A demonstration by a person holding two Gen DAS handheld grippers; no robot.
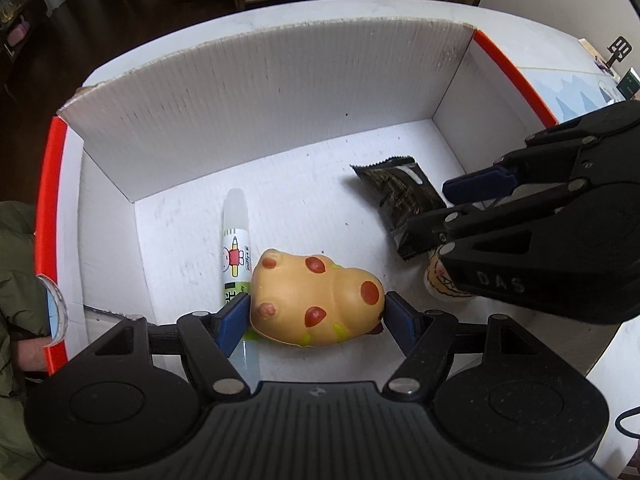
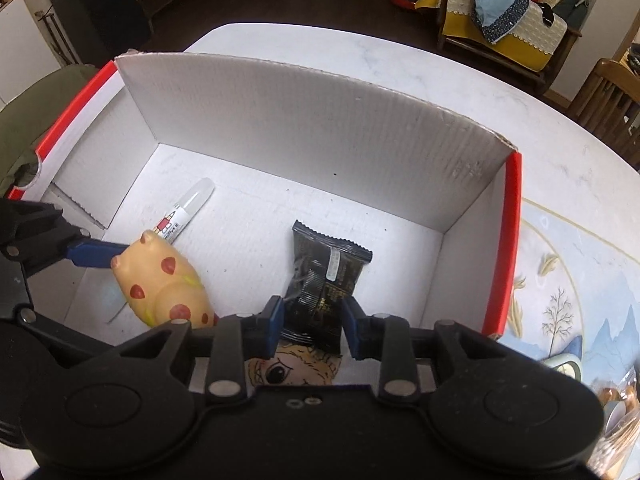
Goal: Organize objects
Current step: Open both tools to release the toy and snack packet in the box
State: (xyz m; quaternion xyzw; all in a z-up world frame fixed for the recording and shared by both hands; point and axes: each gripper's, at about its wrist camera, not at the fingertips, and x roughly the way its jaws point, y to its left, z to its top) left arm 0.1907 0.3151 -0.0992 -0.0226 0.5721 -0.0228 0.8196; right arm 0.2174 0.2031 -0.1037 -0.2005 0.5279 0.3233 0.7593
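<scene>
The left gripper's [image 1: 318,316] fingers [image 1: 232,322] pinch a spotted squishy toy [image 1: 316,300] low in the white cardboard box [image 1: 260,92], beside a glue stick [image 1: 235,252]; the right gripper's [image 2: 314,328] flank a black snack packet [image 2: 326,276], seemingly gripping, both apparently poised for setting down inside.

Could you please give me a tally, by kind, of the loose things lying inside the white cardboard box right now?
Spotted toy animal: 1
Glue stick: 1
Black snack packet: 1
Total: 3, all inside the box.
</scene>
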